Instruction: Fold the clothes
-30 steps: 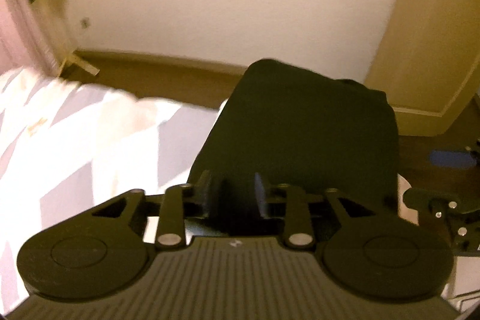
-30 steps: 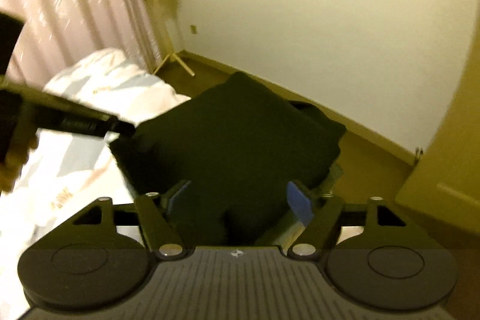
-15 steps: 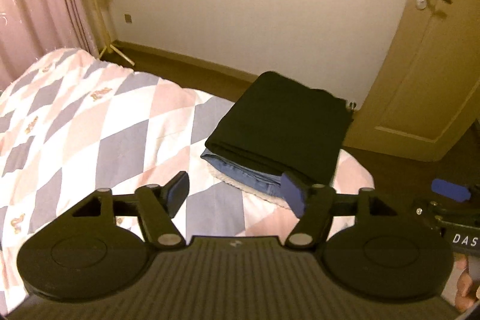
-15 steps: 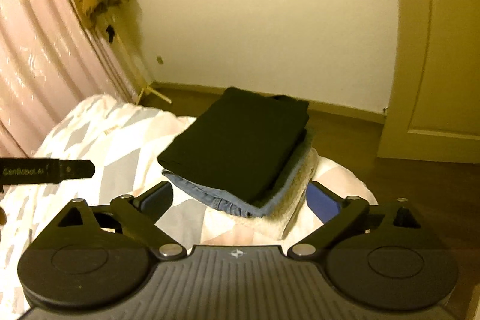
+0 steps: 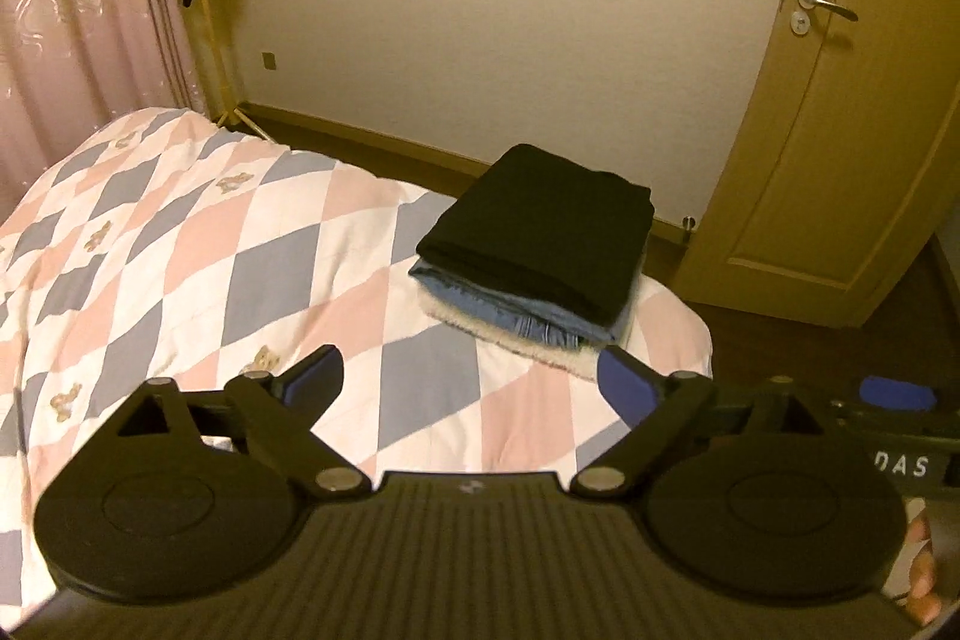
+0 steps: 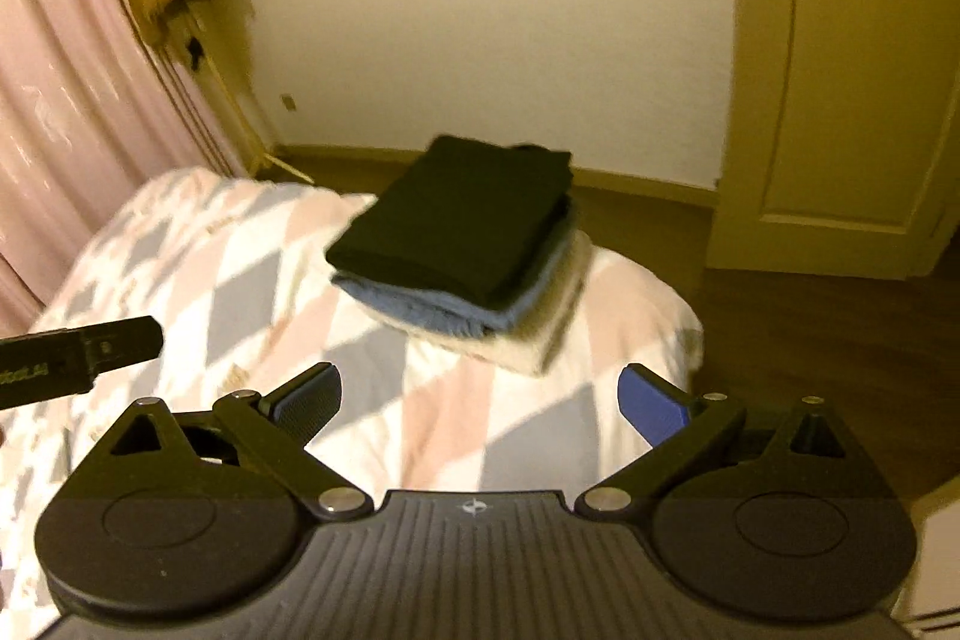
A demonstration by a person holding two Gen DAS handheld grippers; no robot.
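Plainly, the bed (image 5: 198,244) fills the lower left of both views, its quilt checked in pink, grey and white diamonds. At about one o'clock from the left gripper (image 5: 471,379) a stack of folded clothes (image 5: 528,268) sits on the bed's far corner — a black garment (image 5: 540,226) on top, a blue one (image 5: 510,313) under it, a cream fleecy one (image 5: 528,349) at the bottom, edges roughly squared. The right gripper (image 6: 477,400) sees the same stack at twelve o'clock.

Both tongs stand released, jaws spread wide, holding nothing and well short of the stack.

Judging by this, the three pieces already lie folded and piled as the task wants; no unfolded garment shows anywhere on the quilt. So the folding looks complete for what is visible. Whether more clothes wait out of frame cannot be told, and no further move is settled by these views.

The near part of the bed is hidden behind the gripper bodies. The right view is slightly blurred. What each garment is — shirt, jeans, sweater — cannot be made out.
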